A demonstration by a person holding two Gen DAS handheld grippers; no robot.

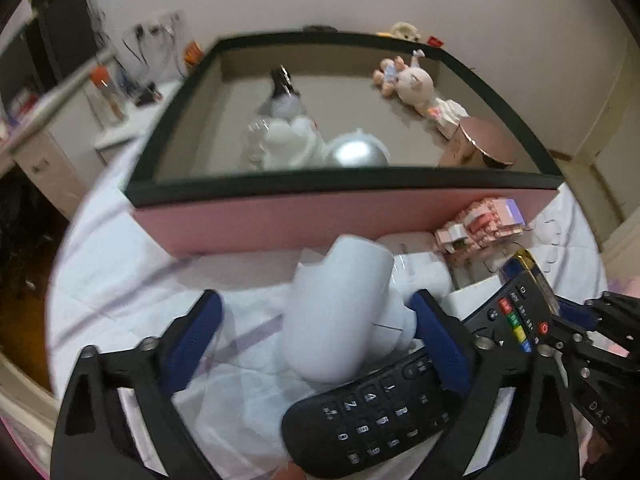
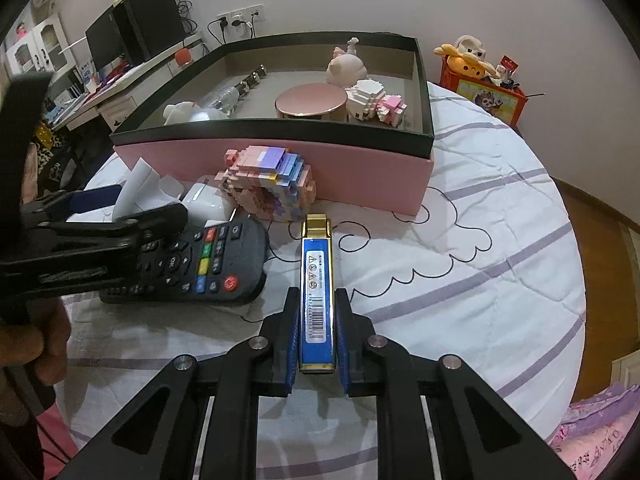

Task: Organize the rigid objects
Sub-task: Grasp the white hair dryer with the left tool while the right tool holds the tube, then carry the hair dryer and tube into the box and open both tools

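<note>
My left gripper [image 1: 316, 300] stands open around a white tube-shaped object [image 1: 340, 312]. The right pad is close against the tube; the left pad is well clear of it. A black remote [image 1: 372, 408] lies under the tube and runs off to the right. My right gripper [image 2: 318, 292] is shut on a slim blue and gold box [image 2: 317, 280] with a barcode label, low over the quilt. The pink box with a dark rim [image 2: 272, 132] stands behind, holding a pig doll [image 1: 412, 84], a rose-gold tin [image 2: 310, 102] and other items.
A pink block figure [image 2: 266, 184] and a white earbud case [image 2: 200, 200] sit against the pink box's front wall. The white quilt [image 2: 460, 280] has lilac stripes. A red toy box [image 2: 484, 92] stands back right, a desk with a monitor [image 2: 120, 40] back left.
</note>
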